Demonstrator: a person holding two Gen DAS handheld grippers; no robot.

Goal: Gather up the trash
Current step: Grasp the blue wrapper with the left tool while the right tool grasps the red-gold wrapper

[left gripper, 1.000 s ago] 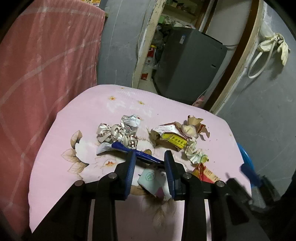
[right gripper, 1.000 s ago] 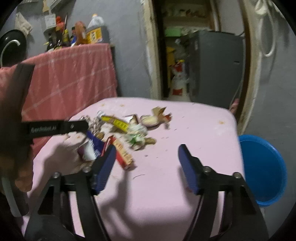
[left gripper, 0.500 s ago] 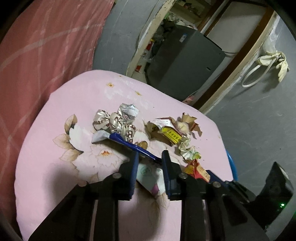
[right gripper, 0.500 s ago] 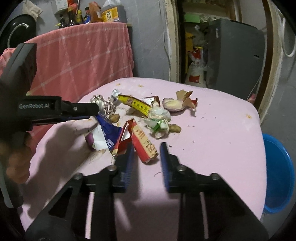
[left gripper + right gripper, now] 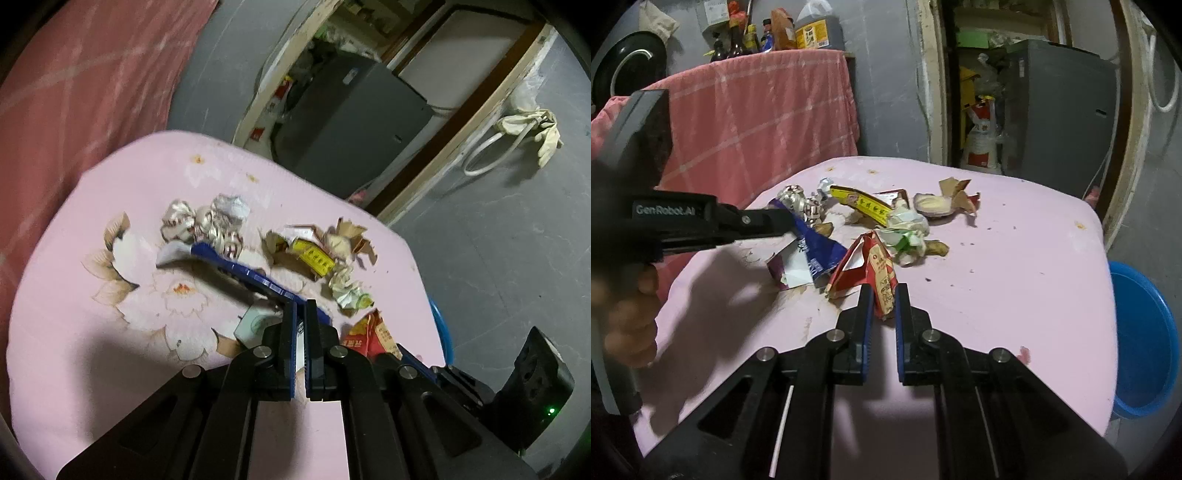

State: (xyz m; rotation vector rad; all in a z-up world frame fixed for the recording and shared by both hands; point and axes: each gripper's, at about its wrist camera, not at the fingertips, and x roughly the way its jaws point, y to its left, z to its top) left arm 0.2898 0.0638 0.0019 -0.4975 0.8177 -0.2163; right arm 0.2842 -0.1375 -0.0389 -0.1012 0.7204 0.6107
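Left wrist view looks down along the left gripper [image 5: 301,310], tilted toward a pink flowered table [image 5: 110,332]. Its fingers are pressed almost together, pinching the edge of a blue and white wrapper [image 5: 243,273] — a long, flattened strip that runs up and left from the tips, its pale end lying just beside a knot of crumpled silver foil [image 5: 199,225]. A pale card [image 5: 258,321] sits under the left finger.

From the right wrist view, the same gripper comes in from the left, level with the table, held by a hand [image 5: 624,314] at the frame's edge; the wrapper [image 5: 812,254] hangs creased and partly unfolded from its tips, its lower end touching the table.

The right gripper [image 5: 882,295] also points down at the table. Its fingers have closed on the near end of a red packet [image 5: 875,266] — torn open, folded into a tent shape, with printing on its side. The packet rests on the table, touching the blue wrapper on its left.

Farther back lies the rest of the trash, close together: a yellow box strip [image 5: 864,203], a white and green paper ball [image 5: 905,229], and a torn brown shell-like scrap [image 5: 945,199]. A blue basin [image 5: 1145,343] stands on the floor beside the table's right edge.
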